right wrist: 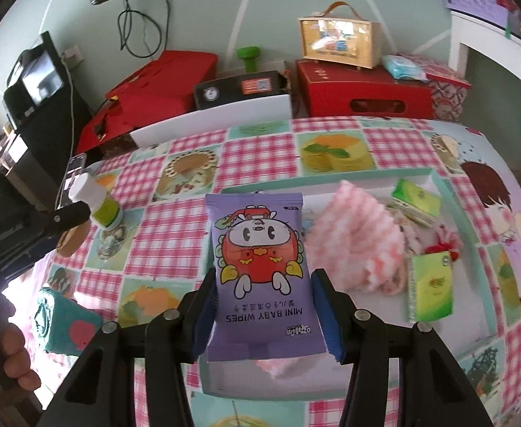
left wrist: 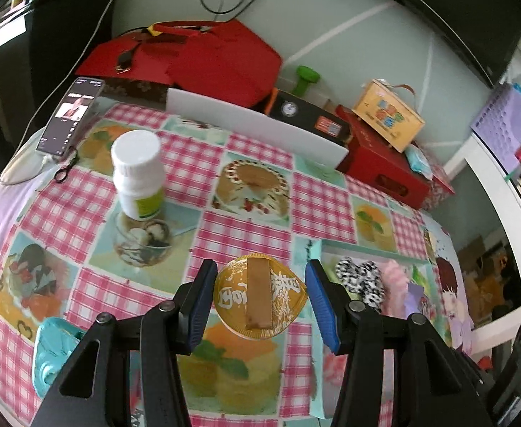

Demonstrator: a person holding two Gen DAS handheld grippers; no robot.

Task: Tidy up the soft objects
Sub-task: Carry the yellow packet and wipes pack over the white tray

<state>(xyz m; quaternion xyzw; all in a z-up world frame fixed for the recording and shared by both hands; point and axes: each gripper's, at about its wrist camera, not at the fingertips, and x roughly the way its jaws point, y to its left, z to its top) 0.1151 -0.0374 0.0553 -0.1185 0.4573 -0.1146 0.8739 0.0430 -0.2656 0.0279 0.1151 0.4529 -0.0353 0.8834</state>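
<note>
My right gripper (right wrist: 264, 311) is shut on a purple pack of mini baby wipes (right wrist: 260, 267) and holds it over the near left part of a white tray with a teal rim (right wrist: 449, 185). In the tray lie a pink fluffy cloth (right wrist: 360, 242) and green tissue packs (right wrist: 431, 284). My left gripper (left wrist: 260, 306) is open, its jaws on either side of a round gold packet (left wrist: 260, 297) with a brown strip that lies on the tablecloth. The tray also shows in the left wrist view (left wrist: 367, 249), with a black-and-white fuzzy item (left wrist: 361, 281) in it.
A white pill bottle (left wrist: 137, 174) stands on the checked tablecloth at the left. A teal rolled towel (left wrist: 52, 352) lies at the near left. A phone (left wrist: 71, 117) leans at the far left. Red boxes (right wrist: 363, 89) and a wooden case (right wrist: 338, 39) line the back.
</note>
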